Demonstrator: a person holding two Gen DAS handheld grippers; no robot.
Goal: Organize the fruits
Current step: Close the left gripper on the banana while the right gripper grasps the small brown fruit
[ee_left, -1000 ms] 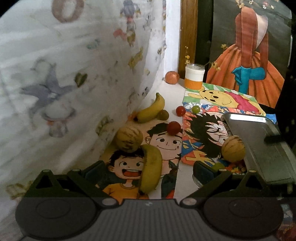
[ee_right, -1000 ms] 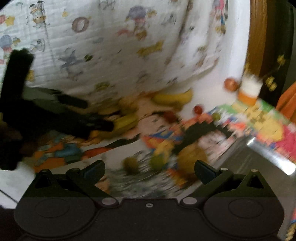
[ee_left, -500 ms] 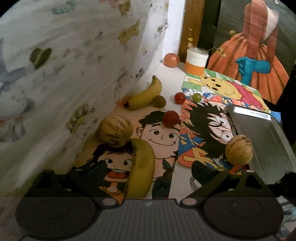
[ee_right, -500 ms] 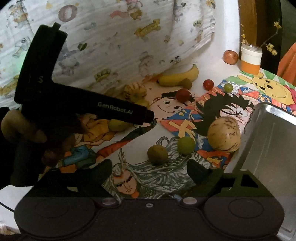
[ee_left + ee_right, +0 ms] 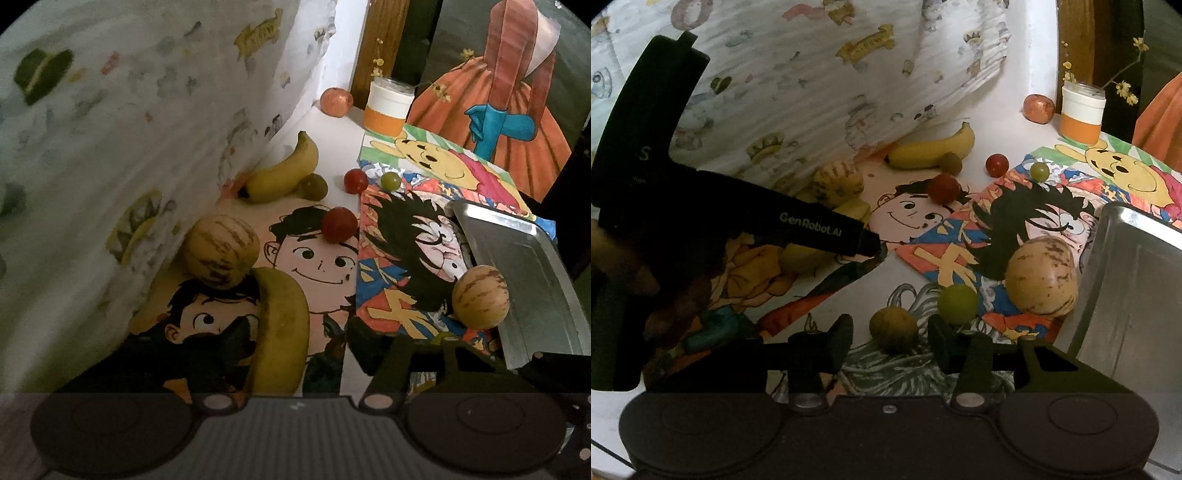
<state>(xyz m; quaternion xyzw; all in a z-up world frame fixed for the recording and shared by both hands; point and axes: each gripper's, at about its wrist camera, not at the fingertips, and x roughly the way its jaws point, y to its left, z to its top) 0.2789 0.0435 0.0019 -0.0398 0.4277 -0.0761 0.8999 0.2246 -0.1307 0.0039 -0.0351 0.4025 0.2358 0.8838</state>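
A yellow banana [image 5: 284, 325] lies on a cartoon poster between the fingers of my left gripper [image 5: 295, 347]. Its jaws are closing; the left finger is at the banana's side and a gap stays on the right. A small brownish-green fruit [image 5: 894, 328] sits between the fingers of my right gripper [image 5: 892, 341]. These jaws are closing too, with a sliver of space on both sides. A green round fruit [image 5: 957, 302] and a striped tan fruit [image 5: 1041, 277] lie just beyond the right finger, beside the metal tray [image 5: 1126, 295].
Another striped fruit [image 5: 218, 254] touches the banana's far end. Two red fruits [image 5: 339, 229], a green grape [image 5: 390, 181], a second banana [image 5: 284, 173] and an apple [image 5: 335, 102] lie farther back. A jar [image 5: 388, 107] stands behind; a printed cloth [image 5: 147, 129] hangs left.
Both grippers have come down and closer to the table. Their jaws have narrowed, the left around the banana, the right around the small brownish-green fruit.
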